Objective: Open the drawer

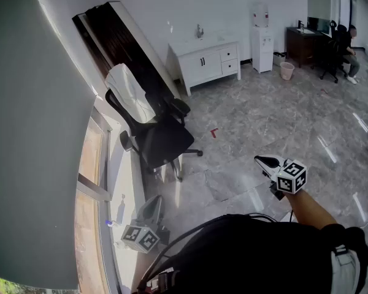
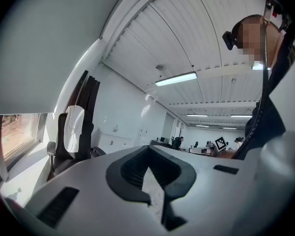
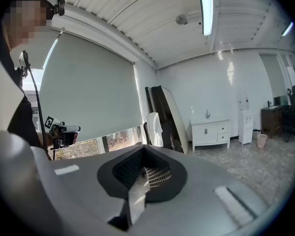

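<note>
The white cabinet stands far off against the back wall, with two small drawers at its right end, both closed. It also shows small in the right gripper view, cabinet. My right gripper hovers over the marble floor at lower right, aimed toward the cabinet, jaws shut on nothing. In its own view the right gripper has its pads meeting. My left gripper is low by the window, well short of the cabinet. In its own view the left gripper is shut and empty.
A black office chair with a white garment over its back stands between me and the cabinet. Dark boards lean on the wall. A water dispenser, pink bin and seated person are at far right.
</note>
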A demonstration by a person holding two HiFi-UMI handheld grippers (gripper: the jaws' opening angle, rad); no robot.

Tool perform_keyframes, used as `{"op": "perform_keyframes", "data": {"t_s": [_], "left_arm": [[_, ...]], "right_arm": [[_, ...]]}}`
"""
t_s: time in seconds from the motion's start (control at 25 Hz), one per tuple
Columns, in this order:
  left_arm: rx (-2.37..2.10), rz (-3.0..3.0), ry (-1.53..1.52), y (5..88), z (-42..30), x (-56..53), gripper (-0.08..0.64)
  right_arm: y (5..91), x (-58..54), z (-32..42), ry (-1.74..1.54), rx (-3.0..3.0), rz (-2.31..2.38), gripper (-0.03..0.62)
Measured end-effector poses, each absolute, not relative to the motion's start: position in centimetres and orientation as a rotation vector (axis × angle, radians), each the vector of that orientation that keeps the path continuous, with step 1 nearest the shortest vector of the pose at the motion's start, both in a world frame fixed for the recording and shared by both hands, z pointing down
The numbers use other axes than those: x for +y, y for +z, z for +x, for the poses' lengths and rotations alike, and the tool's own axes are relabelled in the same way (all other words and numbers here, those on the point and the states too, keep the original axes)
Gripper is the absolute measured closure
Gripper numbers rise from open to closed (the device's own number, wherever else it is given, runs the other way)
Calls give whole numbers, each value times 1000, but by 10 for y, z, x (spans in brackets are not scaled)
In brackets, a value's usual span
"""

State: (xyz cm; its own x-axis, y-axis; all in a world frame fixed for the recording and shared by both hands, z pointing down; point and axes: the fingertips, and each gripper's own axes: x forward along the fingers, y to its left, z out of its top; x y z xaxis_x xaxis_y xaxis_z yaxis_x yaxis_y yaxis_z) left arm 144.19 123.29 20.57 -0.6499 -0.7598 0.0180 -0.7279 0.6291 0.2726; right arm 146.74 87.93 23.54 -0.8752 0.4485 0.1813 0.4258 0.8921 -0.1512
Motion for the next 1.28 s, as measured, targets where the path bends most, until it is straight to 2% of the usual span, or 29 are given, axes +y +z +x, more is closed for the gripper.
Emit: {"op": "perform_keyframes", "data": {"t_s": [1.28], "left_arm": [[-2688,1264,-378,219,1428,1243,560]], "right_arm": [[245,897,1452,125,-2828,-661,597]]}}
